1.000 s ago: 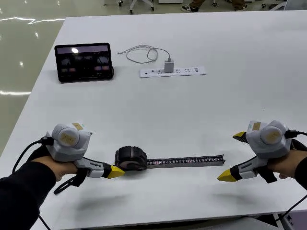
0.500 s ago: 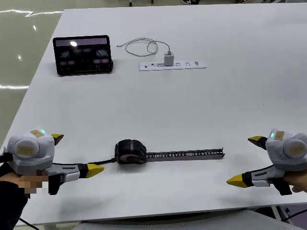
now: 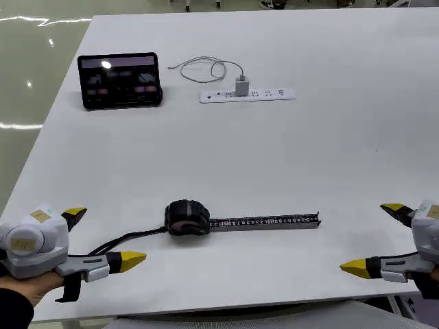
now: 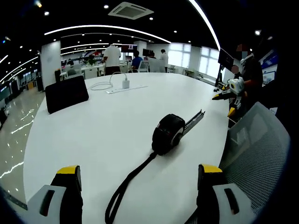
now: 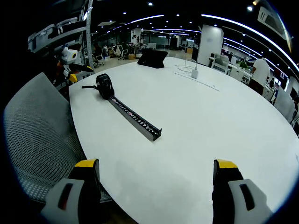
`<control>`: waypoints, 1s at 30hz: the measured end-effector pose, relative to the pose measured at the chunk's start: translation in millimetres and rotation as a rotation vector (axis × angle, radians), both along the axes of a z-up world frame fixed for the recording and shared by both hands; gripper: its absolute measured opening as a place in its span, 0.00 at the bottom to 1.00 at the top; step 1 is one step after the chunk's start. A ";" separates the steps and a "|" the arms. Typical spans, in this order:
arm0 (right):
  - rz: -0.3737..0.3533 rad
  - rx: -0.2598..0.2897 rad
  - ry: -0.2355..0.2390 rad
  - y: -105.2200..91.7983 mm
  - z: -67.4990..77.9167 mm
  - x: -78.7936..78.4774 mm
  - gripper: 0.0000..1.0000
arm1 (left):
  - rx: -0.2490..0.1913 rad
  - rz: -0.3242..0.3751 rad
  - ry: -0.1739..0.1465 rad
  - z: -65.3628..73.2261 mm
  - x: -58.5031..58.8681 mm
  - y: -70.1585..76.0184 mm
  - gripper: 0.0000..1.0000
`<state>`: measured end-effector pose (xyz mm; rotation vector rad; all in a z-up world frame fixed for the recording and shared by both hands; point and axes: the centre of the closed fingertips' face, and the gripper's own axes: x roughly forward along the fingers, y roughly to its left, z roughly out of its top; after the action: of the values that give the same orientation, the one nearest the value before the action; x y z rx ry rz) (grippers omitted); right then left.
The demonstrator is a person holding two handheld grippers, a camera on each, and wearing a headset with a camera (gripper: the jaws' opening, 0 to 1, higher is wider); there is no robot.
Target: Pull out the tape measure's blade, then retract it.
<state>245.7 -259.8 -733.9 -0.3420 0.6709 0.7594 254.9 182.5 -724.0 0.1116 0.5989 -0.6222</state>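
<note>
The left gripper (image 3: 104, 236) hangs at the near-left corner of the table (image 3: 288, 157), jaws wide apart and empty. The right gripper (image 3: 374, 236) is equally wide and empty at the near-right edge. Between them lies the tape measure (image 3: 186, 218), its blade (image 3: 264, 221) drawn out flat toward the right gripper. Its strap (image 3: 130, 236) trails toward the left one.

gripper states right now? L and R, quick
Left gripper: open, holding nothing, clear of the tape measure.
Right gripper: open, holding nothing, clear of the blade.
</note>
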 end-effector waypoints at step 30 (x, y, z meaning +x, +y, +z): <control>-0.054 0.015 -0.025 -19.2 3.8 -28.1 1.00 | -0.002 0.018 -0.003 5.8 -8.3 2.8 1.00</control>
<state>217.6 -279.0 -730.1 -0.3183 0.6478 0.7072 246.6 185.3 -718.2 0.1048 0.5962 -0.6050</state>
